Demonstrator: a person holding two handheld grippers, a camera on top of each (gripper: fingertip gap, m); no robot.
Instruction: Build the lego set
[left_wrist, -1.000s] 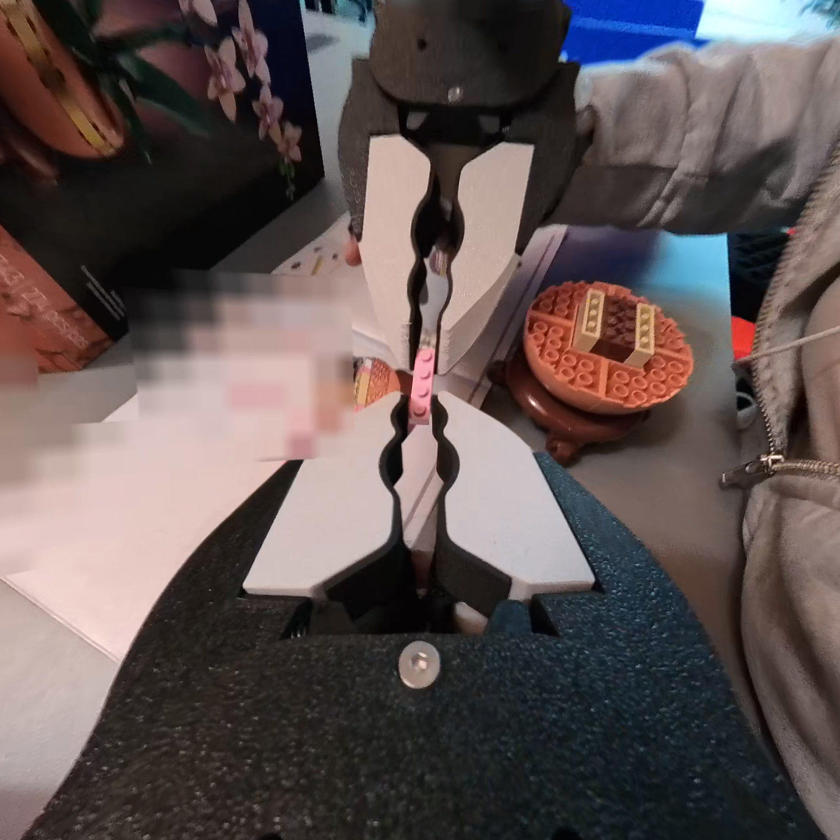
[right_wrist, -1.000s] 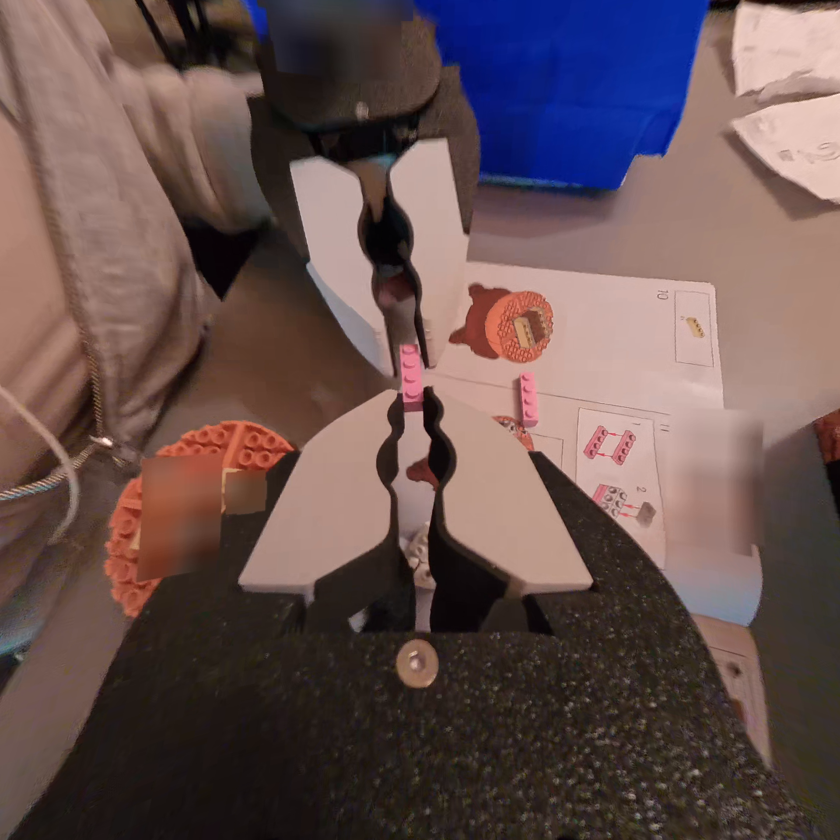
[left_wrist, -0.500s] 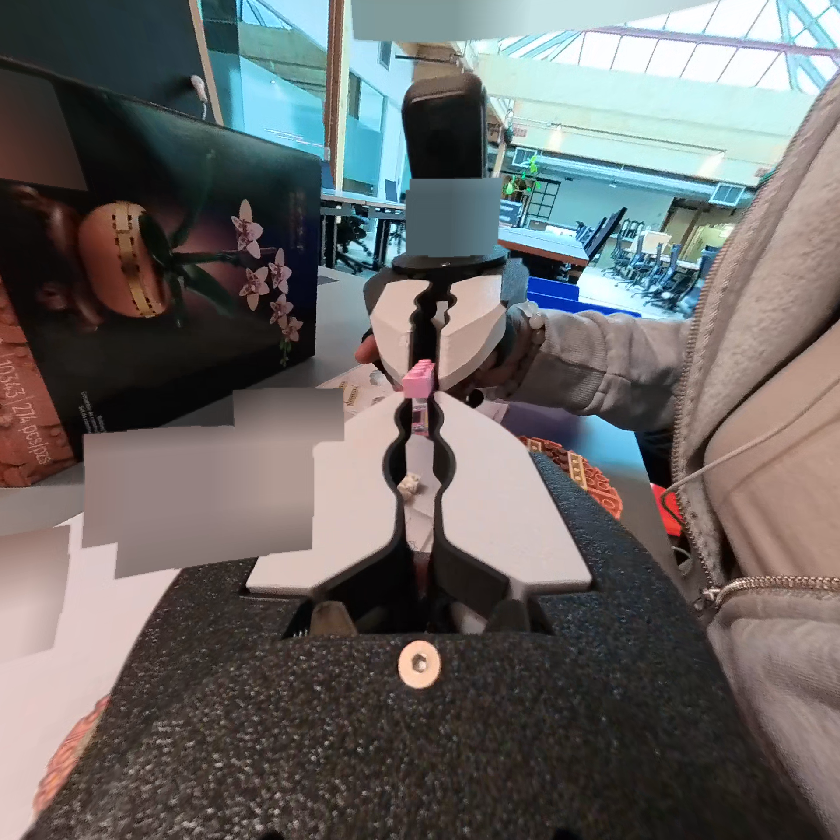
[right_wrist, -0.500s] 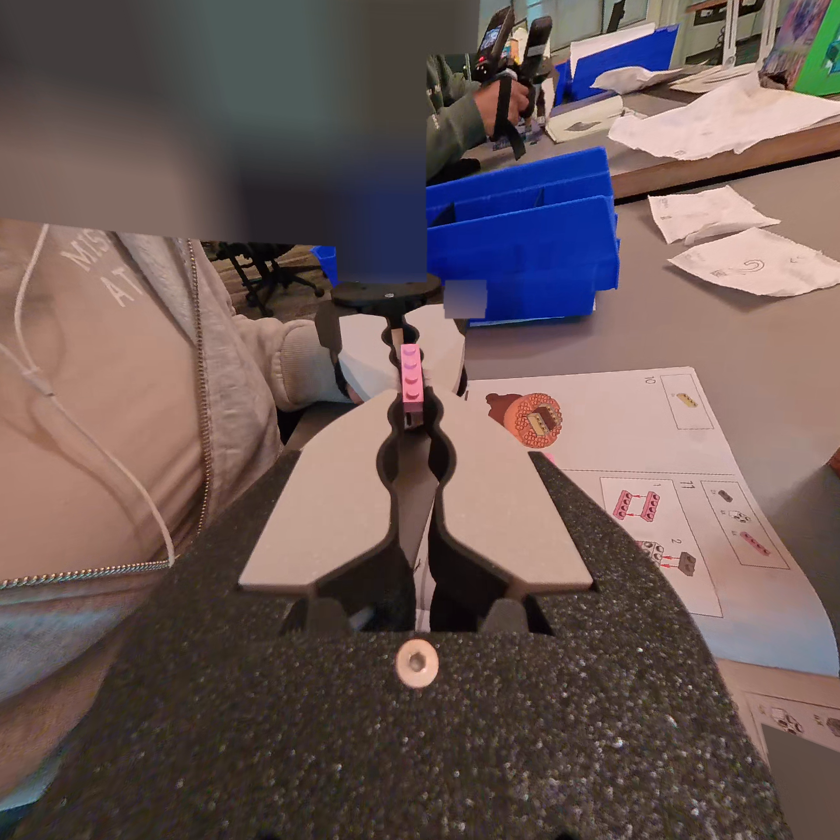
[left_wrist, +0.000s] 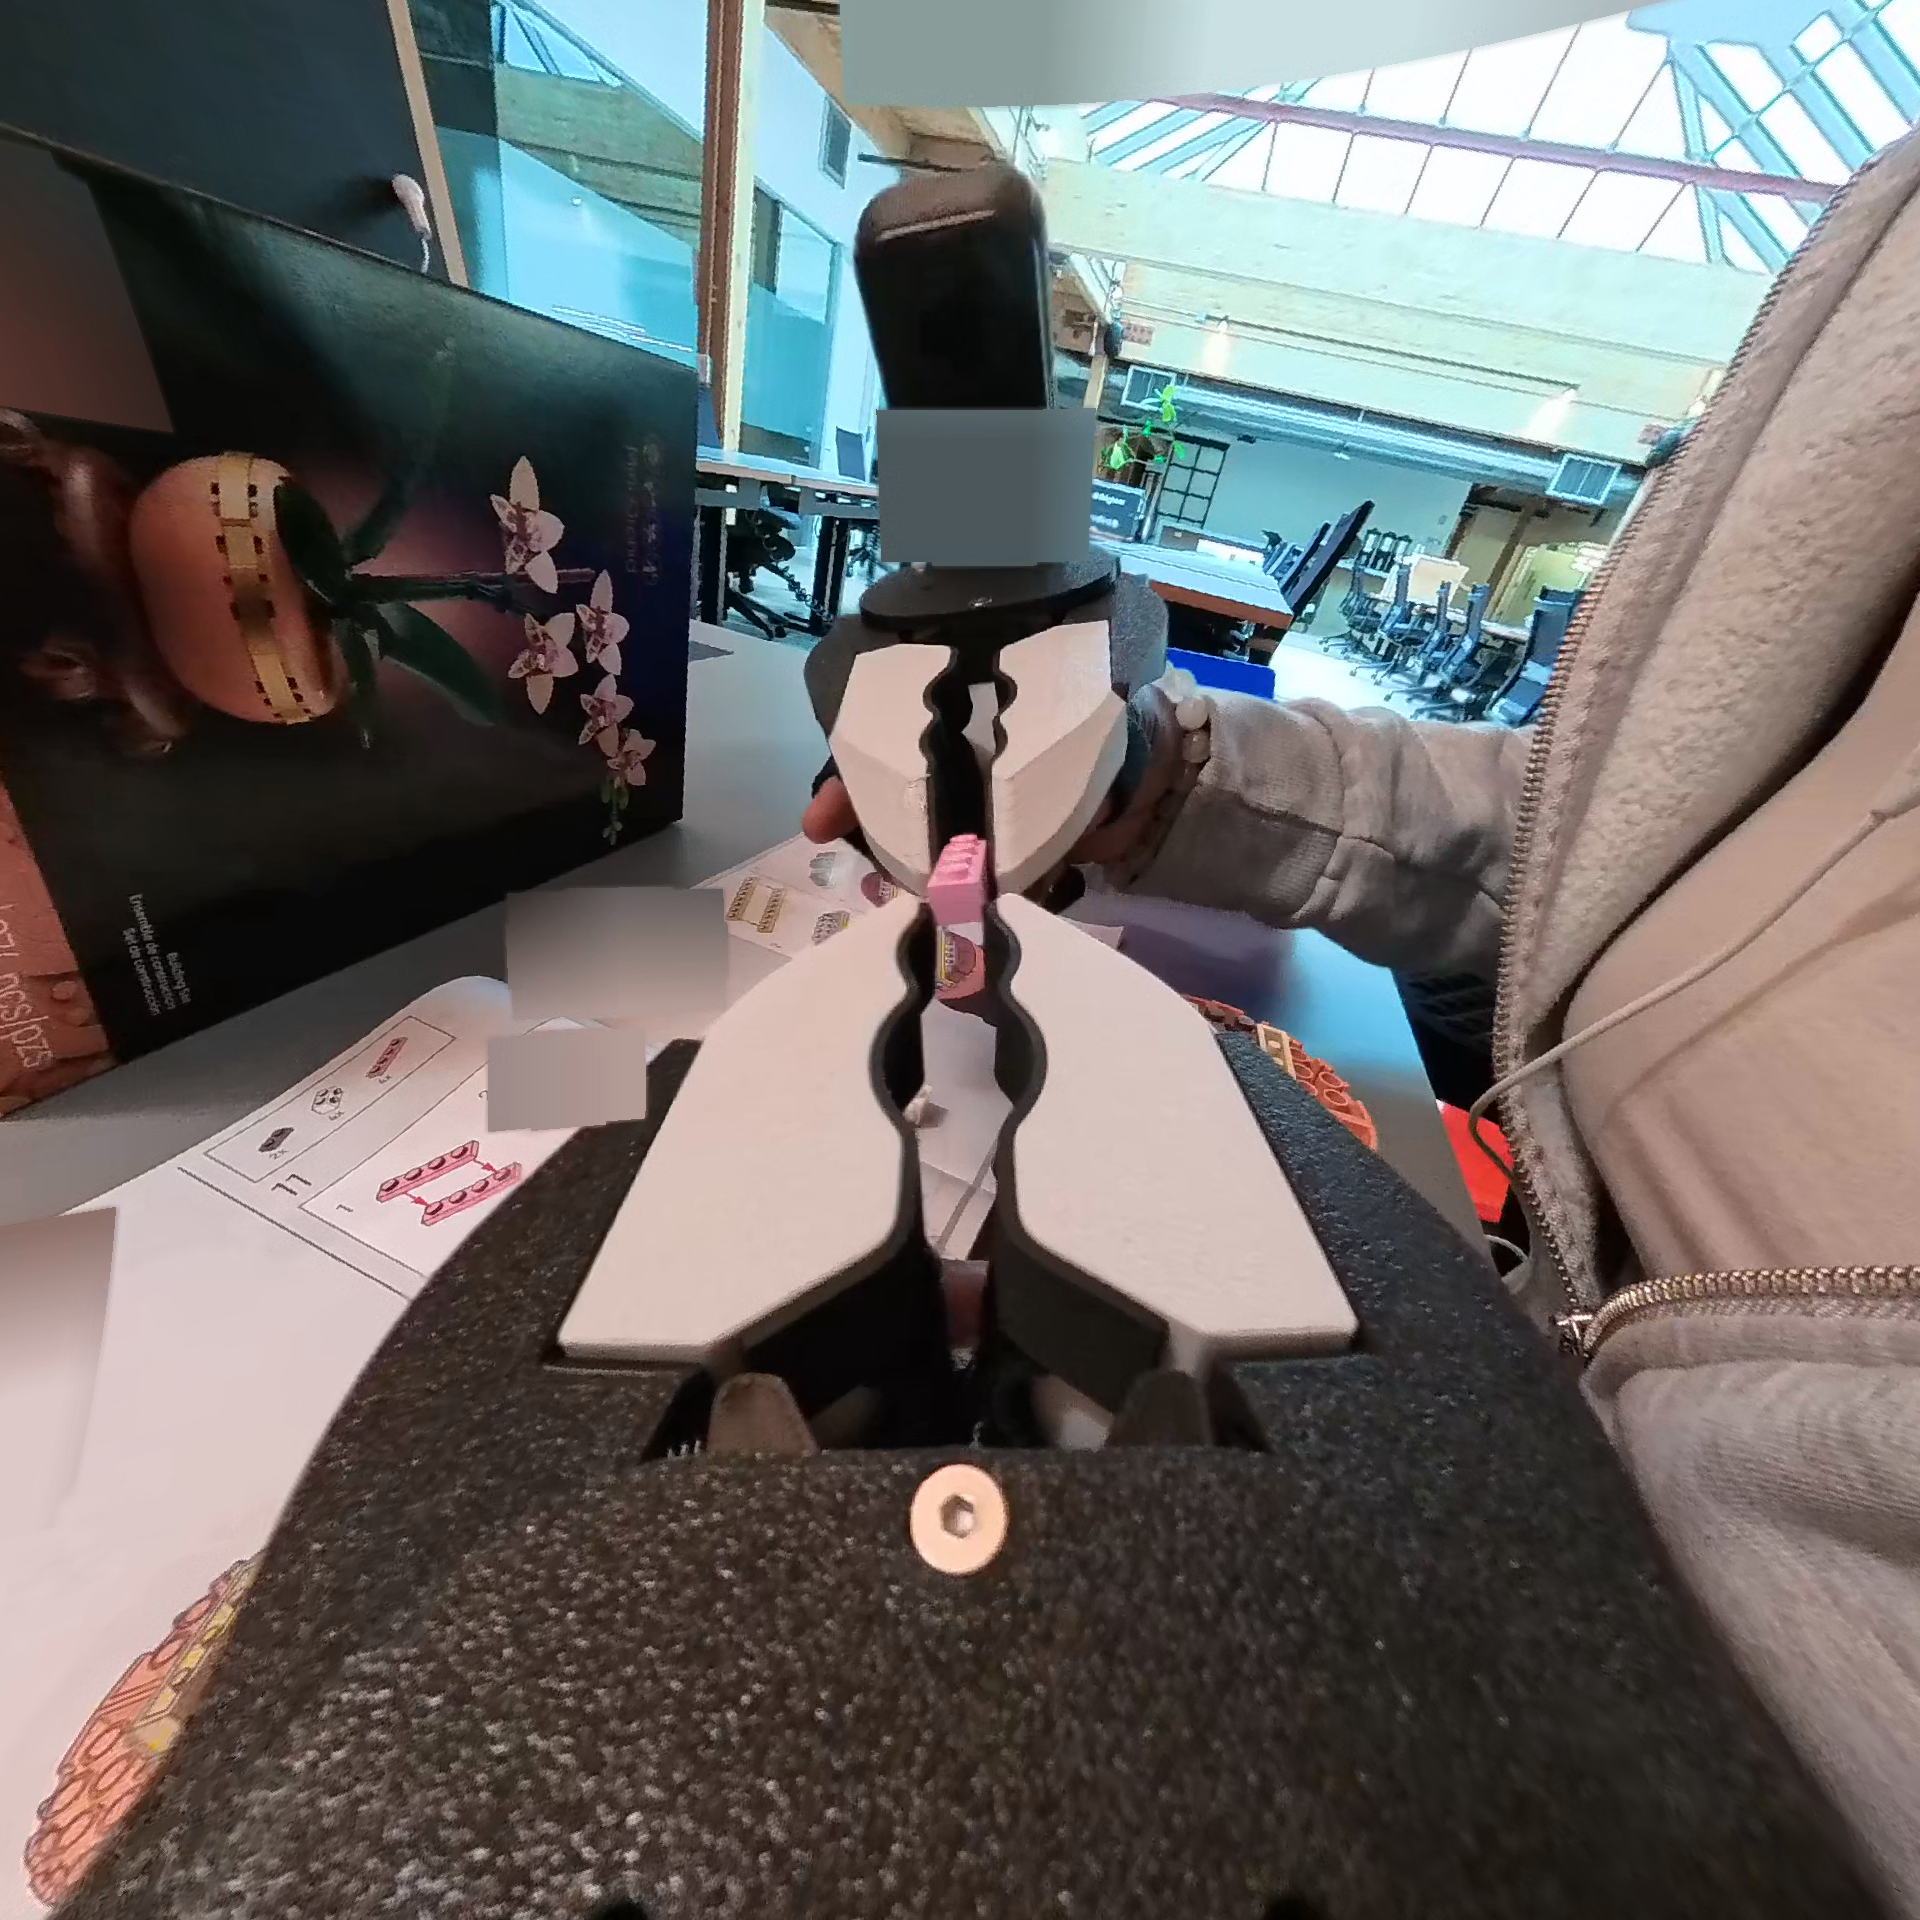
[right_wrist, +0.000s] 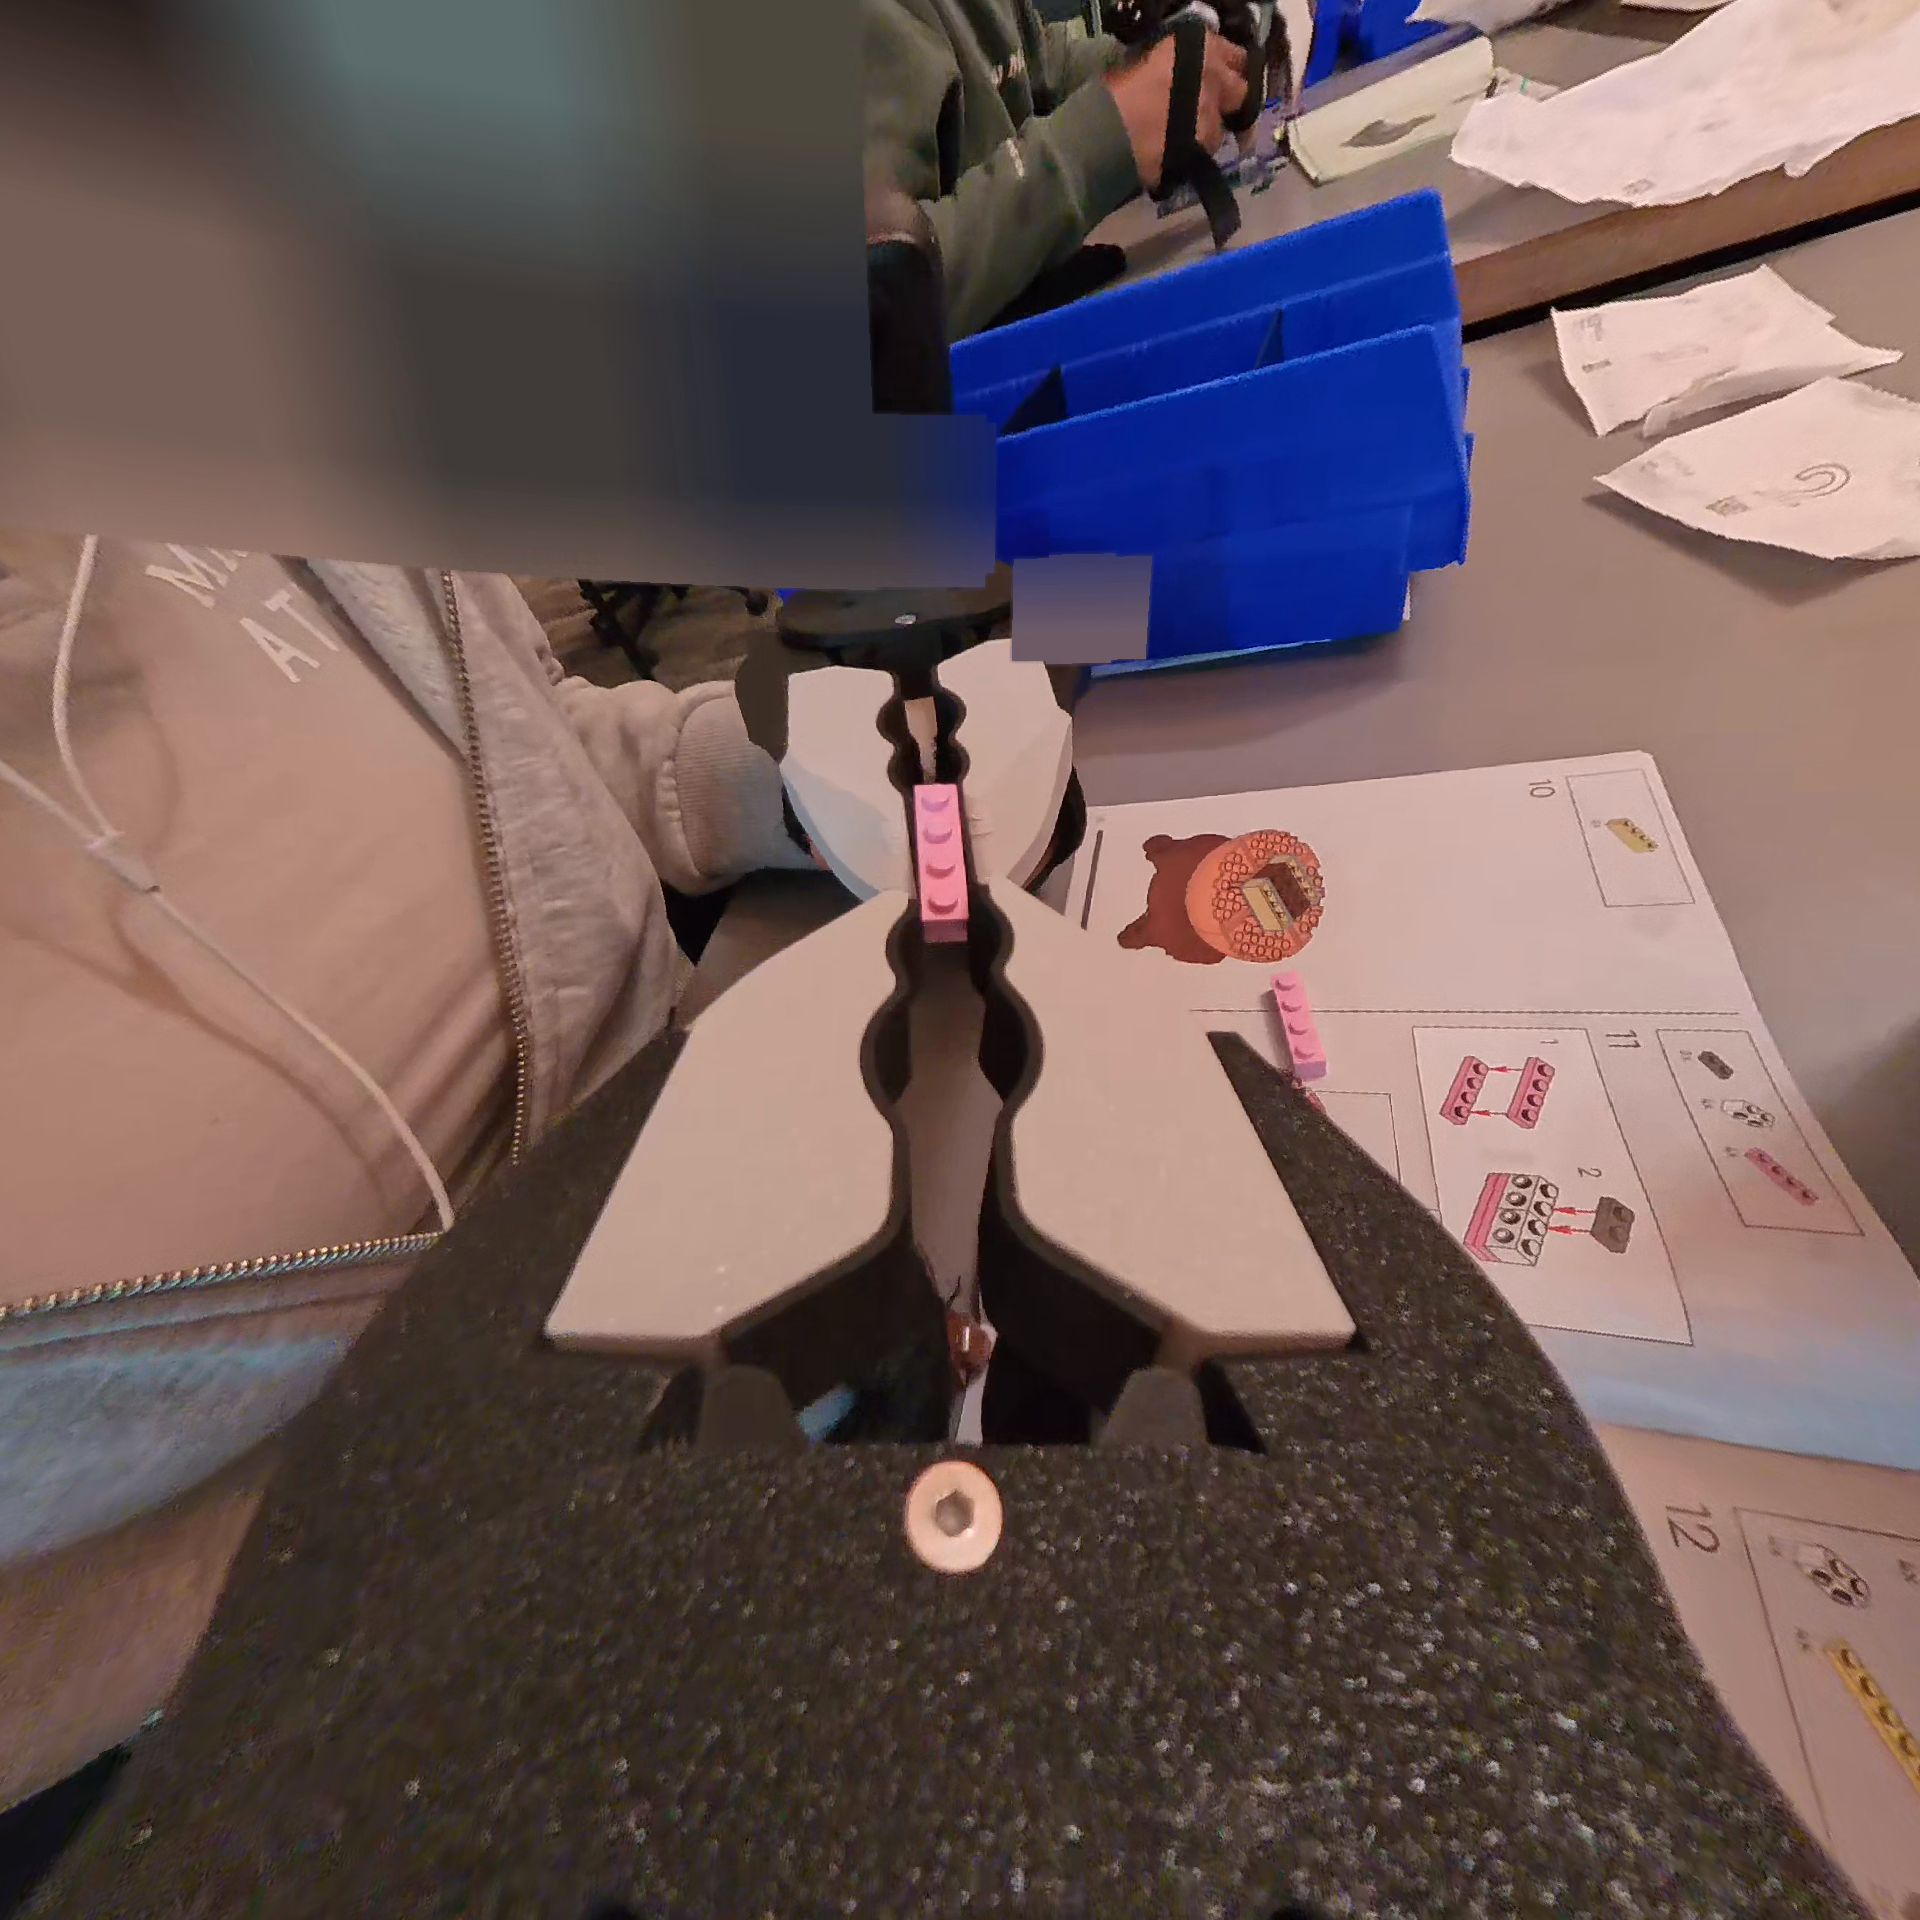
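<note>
Lego box (left_wrist: 312, 644) stands on grey table (right_wrist: 1558, 675) beside blue bins (right_wrist: 1247, 416).

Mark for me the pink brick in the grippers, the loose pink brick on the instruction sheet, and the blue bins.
Held pink brick (right_wrist: 941, 862): right wrist view, studded top face.
Loose pink brick (right_wrist: 1299, 1027): right wrist view, middle of its studded face.
Blue bins (right_wrist: 1247, 457): right wrist view, front wall.

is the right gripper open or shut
Shut: in its own view, the right gripper pinches one end of a pink brick between its fingertips.
</note>
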